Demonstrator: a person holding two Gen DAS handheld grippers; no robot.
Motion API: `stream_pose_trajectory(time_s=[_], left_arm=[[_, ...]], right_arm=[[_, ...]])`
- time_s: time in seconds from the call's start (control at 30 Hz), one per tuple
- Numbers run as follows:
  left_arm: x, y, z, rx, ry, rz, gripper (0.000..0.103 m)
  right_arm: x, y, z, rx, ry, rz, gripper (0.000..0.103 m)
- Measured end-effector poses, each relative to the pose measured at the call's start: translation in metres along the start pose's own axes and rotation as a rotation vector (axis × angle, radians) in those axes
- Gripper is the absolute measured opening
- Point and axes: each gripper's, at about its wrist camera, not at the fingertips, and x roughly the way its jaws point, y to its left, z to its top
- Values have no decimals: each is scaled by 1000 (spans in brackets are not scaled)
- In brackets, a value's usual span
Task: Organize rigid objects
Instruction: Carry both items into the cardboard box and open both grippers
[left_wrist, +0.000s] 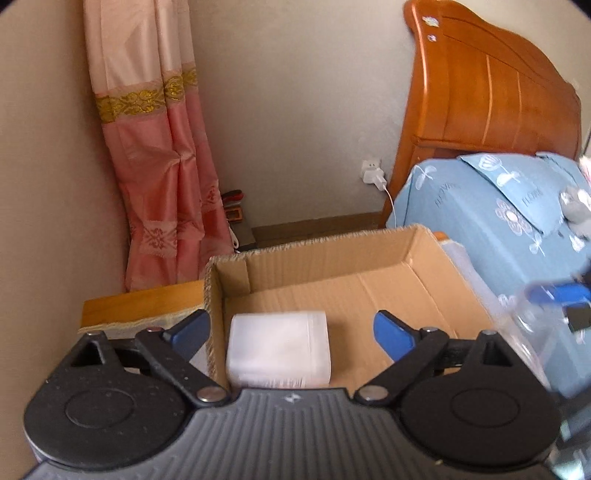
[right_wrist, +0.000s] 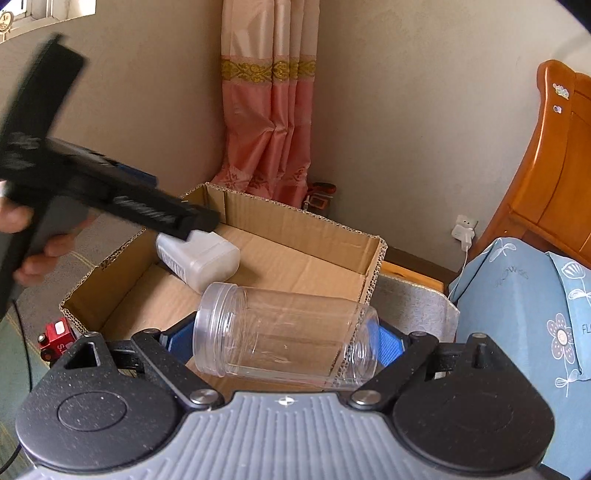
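An open cardboard box (left_wrist: 417, 254) stands in front of me; it also shows in the right wrist view (right_wrist: 295, 221). A white translucent plastic container (left_wrist: 279, 349) lies between my left gripper's (left_wrist: 291, 332) wide-open blue fingers (left_wrist: 391, 334), over the box's near left corner. In the right wrist view the container (right_wrist: 199, 258) hangs tilted just under the left gripper's tip (right_wrist: 192, 221). My right gripper (right_wrist: 284, 341) is shut on a clear plastic jar (right_wrist: 284, 338), held sideways over the box's near edge. The jar shows blurred at the right edge of the left wrist view (left_wrist: 532, 332).
A bed with a blue flowered cover (right_wrist: 524, 310) and a wooden headboard (left_wrist: 491, 88) lies to the right. A pink curtain (left_wrist: 162, 155) hangs in the corner. A red toy car (right_wrist: 55, 338) sits left of the box. A charger (left_wrist: 373, 173) is plugged into the wall.
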Motion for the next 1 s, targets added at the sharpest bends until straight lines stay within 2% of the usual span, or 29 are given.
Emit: stream_pose_trajectory(time_s=[0.1,0.37,0.47,0.73,1.0], left_arm=[[-20,-1,-8,23,-17,13,98],[-56,11,-30,9,-39,48,98],[-60,13,-41,-3,-27,47,98],[-66,13,-64,-15,-29,50,98],[-84,8,-94,-18,-38,55,98]], right_arm=[[10,0,7,-2,7,3,95],[46,-1,30,0,34,5,95],[51,0,33,-4,21,0,103],[20,12,17,-19,-18,21,103],[-28,18,-17,-25,-65,35,103]])
